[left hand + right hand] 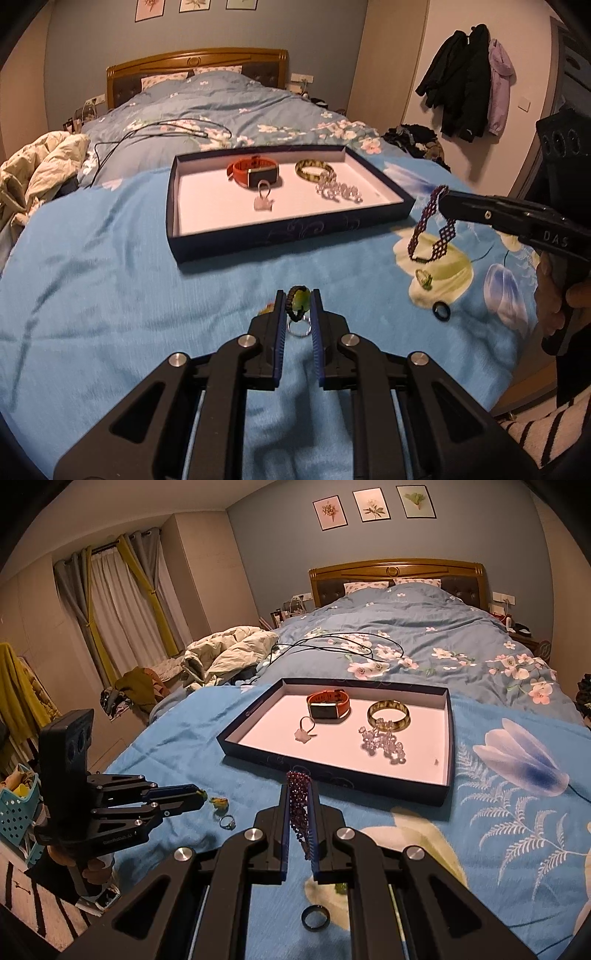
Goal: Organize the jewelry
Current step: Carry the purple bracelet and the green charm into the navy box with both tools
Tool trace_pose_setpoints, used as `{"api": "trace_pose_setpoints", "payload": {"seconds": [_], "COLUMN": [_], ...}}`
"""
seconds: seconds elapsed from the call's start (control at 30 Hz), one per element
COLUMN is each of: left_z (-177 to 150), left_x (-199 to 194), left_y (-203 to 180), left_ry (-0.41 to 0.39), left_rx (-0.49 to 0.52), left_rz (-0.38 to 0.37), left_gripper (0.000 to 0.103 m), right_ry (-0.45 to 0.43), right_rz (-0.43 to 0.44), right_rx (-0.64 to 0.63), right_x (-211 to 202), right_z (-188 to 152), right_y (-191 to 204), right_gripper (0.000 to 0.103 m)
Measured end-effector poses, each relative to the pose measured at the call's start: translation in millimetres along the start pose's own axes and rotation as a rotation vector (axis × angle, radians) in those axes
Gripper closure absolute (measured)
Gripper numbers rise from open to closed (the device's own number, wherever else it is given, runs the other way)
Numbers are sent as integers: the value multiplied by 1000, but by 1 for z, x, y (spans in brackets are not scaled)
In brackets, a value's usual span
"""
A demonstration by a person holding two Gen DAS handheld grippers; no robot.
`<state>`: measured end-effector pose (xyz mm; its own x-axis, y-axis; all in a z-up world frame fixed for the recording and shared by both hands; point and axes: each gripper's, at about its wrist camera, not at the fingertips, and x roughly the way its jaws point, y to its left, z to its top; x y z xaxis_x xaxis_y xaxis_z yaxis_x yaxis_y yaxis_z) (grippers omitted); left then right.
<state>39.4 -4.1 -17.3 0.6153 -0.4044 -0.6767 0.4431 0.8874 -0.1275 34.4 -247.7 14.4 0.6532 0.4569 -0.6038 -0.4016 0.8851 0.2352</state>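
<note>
Bed with blue floral cover (110, 258): broad soft work surface, bare cloth ahead of both tools and to the left; its yield means anything set down may tilt or sink. Dark blue tray (177, 229), pale floor, low upright walls, lying in the middle of the cover; it holds an orange watch (255, 173), a green bangle (314, 171), a clear bead string (338, 190) and a small pale charm (263, 197), with bare floor along the near and left parts. Right gripper (300, 823): jaws pressed on a purple beaded bracelet (298, 812), which hangs free above the cover, just short of the tray's near right corner. Judged step: carry it over the near wall, high enough that the dangling loop clears the edge, then release low onto bare floor. Left gripper (298, 314): jaws pinching a green stone piece on dark cord (300, 300), lifted above a silver ring (297, 328). Still on the cover: a green ring (424, 277) and a dark band (441, 308), near the right gripper's path but well below it.
</note>
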Motion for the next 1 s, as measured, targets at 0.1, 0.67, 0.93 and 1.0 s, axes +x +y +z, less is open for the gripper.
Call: {"api": "trace_pose_setpoints", "payload": {"seconds": [0.1,0.67,0.93,1.0], "left_z": [8,56,73,76], "left_x": [-1,16,29,32], "left_y": [-1,2,6,6], "left_ry": [-19,-72,-83,-82], "left_rx": [6,35,31,32], "left_rz": [-2,21,17,15], "left_gripper": [90,90,90,90], "right_ry": [-7,-40,-36,-32], "right_rz": [-1,-27,-41,-47], "right_rx": [-1,-2,-4,-3], "right_x": [1,26,39,43], "right_z": [5,39,51,52], "right_y": [-2,-22,-31,-33], "right_gripper": [96,96,96,96]}}
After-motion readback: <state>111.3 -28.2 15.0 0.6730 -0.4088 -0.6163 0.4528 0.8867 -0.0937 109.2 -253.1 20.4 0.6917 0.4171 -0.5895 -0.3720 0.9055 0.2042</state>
